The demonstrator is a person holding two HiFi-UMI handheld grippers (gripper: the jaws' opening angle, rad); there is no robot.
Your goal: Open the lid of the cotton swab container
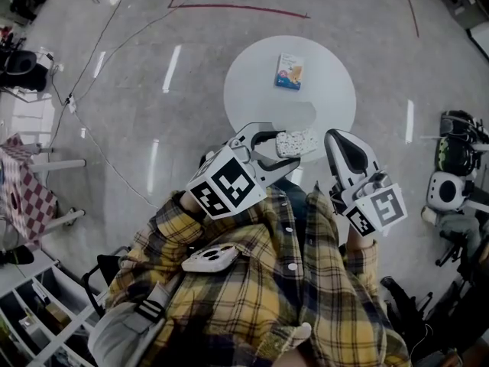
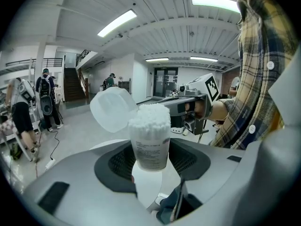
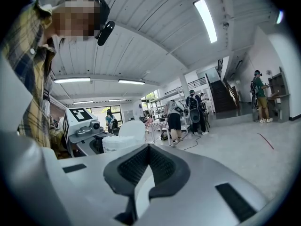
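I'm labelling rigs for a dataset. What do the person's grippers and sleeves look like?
The left gripper and right gripper are pale grey moulded shells with black ribbed pads. Each carries a white cube printed with black square markers. The sleeves are yellow plaid with dark stripes.

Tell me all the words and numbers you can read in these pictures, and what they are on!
No word or number can be read here.
Label on the cotton swab container: lines of print, too small to read.
Packet on the round table: print too blurred to read.
Left marker cube and right marker cube: only black-and-white square patterns, no words.
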